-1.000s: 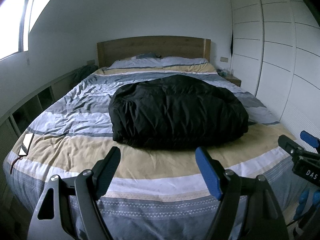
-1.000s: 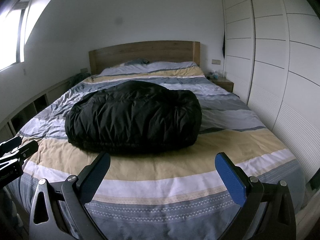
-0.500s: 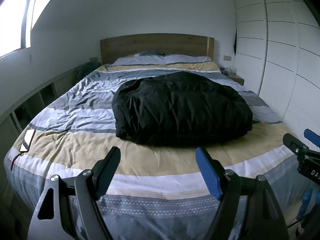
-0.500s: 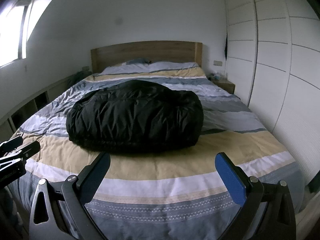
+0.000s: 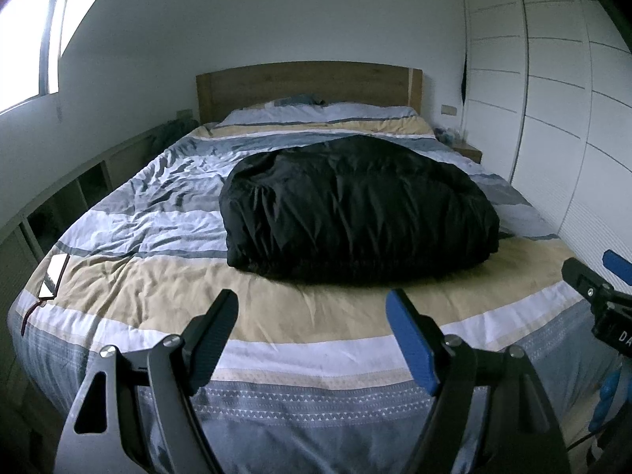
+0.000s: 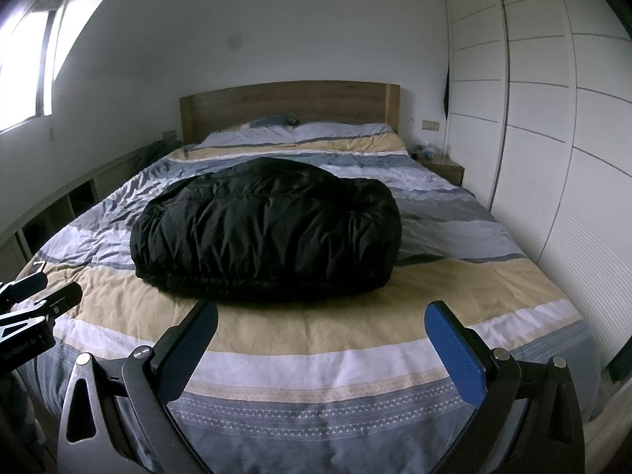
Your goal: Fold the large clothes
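Observation:
A black puffy garment (image 5: pixel 355 209) lies as a folded, rounded bundle in the middle of the bed (image 5: pixel 158 288); it also shows in the right wrist view (image 6: pixel 264 233). My left gripper (image 5: pixel 312 308) is open and empty, held at the foot of the bed, well short of the bundle. My right gripper (image 6: pixel 322 318) is open and empty, also at the foot of the bed. The right gripper's body shows at the right edge of the left wrist view (image 5: pixel 596 296), and the left gripper's body at the left edge of the right wrist view (image 6: pixel 35 312).
The bed has a striped blue, white and tan duvet (image 6: pixel 355 339), pillows and a wooden headboard (image 5: pixel 308 83). A phone (image 5: pixel 53 276) lies at the bed's left edge. White wardrobe doors (image 6: pixel 553 138) line the right; low shelves (image 5: pixel 59 201) and a window stand on the left.
Both grippers have pulled back slightly and tilted up, so the bundle sits a little lower and farther in view. The garment has not moved and both grippers stay open.

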`<state>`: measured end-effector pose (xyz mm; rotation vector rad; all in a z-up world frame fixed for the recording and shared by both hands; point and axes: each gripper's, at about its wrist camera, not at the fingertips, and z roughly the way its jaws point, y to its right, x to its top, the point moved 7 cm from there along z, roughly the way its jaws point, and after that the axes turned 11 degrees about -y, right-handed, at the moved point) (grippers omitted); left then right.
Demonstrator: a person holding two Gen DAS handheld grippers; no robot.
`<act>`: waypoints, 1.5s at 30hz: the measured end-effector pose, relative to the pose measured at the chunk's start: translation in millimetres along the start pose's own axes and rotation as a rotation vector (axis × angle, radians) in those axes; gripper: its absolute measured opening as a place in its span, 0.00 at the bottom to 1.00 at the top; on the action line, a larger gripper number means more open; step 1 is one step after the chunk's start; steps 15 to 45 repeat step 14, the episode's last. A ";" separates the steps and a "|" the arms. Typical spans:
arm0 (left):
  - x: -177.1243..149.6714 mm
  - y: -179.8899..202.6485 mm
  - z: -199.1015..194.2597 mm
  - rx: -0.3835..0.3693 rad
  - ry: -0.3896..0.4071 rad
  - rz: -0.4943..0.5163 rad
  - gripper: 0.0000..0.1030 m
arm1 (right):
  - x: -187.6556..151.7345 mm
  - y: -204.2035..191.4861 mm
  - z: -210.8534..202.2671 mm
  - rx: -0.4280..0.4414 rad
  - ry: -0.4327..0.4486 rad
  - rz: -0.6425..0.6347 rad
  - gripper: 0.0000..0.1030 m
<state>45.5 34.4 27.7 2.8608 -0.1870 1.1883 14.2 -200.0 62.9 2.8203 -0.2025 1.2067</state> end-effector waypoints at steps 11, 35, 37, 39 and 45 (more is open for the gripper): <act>0.3 2.0 6.9 -0.002 -0.015 0.005 0.74 | -0.6 1.8 1.1 0.002 -0.008 -0.002 1.00; 0.7 2.1 7.8 -0.001 -0.018 0.004 0.74 | -0.8 1.4 1.0 0.002 -0.008 -0.002 1.00; 0.7 2.1 7.8 -0.001 -0.018 0.004 0.74 | -0.8 1.4 1.0 0.002 -0.008 -0.002 1.00; 0.7 2.1 7.8 -0.001 -0.018 0.004 0.74 | -0.8 1.4 1.0 0.002 -0.008 -0.002 1.00; 0.7 2.1 7.8 -0.001 -0.018 0.004 0.74 | -0.8 1.4 1.0 0.002 -0.008 -0.002 1.00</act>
